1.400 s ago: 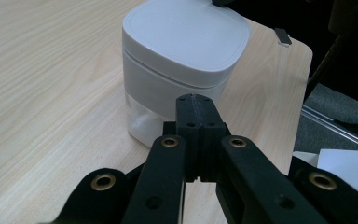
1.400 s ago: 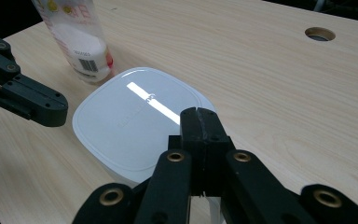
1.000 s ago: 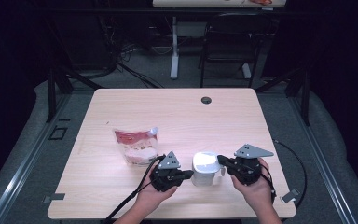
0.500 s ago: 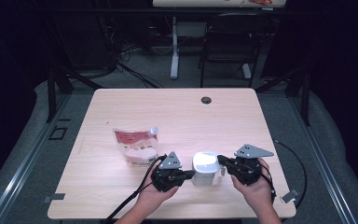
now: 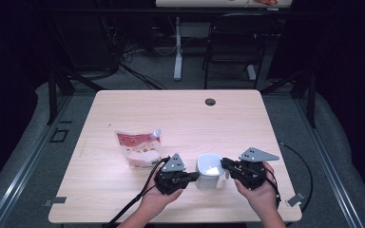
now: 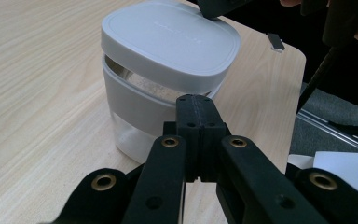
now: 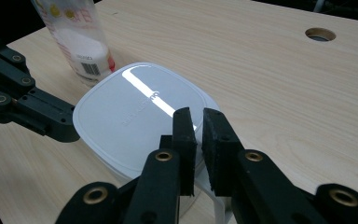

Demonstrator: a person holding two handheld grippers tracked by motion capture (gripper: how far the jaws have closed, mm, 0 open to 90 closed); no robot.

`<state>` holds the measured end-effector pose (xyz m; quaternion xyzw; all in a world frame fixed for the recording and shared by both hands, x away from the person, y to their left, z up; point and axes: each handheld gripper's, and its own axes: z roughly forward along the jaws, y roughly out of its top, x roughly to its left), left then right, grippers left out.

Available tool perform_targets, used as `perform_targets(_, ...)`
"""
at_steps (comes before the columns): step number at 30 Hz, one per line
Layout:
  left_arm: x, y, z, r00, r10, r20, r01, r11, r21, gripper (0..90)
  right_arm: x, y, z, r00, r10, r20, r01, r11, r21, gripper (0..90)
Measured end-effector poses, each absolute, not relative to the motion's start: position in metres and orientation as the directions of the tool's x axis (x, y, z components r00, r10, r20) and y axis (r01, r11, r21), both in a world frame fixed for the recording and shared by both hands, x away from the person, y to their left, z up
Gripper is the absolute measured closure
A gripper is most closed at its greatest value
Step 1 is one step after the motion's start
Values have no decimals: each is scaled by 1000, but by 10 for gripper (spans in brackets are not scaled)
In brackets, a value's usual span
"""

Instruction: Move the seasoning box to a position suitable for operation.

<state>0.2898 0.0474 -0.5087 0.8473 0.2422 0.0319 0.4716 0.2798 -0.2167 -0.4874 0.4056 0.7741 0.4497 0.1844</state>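
Note:
A white tub with a pale grey lid (image 5: pixel 210 170) stands near the table's front edge, between my two grippers. The lid (image 6: pixel 168 46) rests slightly tilted on the tub, with a gap under its left side. My left gripper (image 6: pixel 196 100) is shut, its tips against the tub's grey band, nothing between them. My right gripper (image 7: pixel 196 114) hovers over the near edge of the lid (image 7: pixel 135 112). Its jaws have just been opening and stand a narrow slit apart, with nothing between them. From above, the left gripper (image 5: pixel 195 175) and right gripper (image 5: pixel 224 164) flank the tub.
A red and white pouch (image 5: pixel 139 148) with a small cap lies left of the tub, and its barcoded base (image 7: pixel 74 32) stands behind the lid. A cable hole (image 5: pixel 210 101) sits near the table's (image 5: pixel 171 114) far edge. Cables trail off the front.

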Motion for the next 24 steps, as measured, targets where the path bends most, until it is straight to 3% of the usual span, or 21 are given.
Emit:
perform_targets(13, 289, 48, -504, 884, 434, -171, 368, -423, 828, 900, 263, -213, -490, -605, 794, 64, 429, 257, 866, 678)
perform_targets(19, 290, 46, -500, 886, 435, -162, 361, -427, 829, 900, 255, -210, -489, -617, 787, 20, 385, 279, 880, 542)
perform_targets(24, 291, 45, -499, 882, 441, -167, 367, -420, 830, 900, 252, -211, -489, -622, 783, 26, 386, 277, 880, 513)
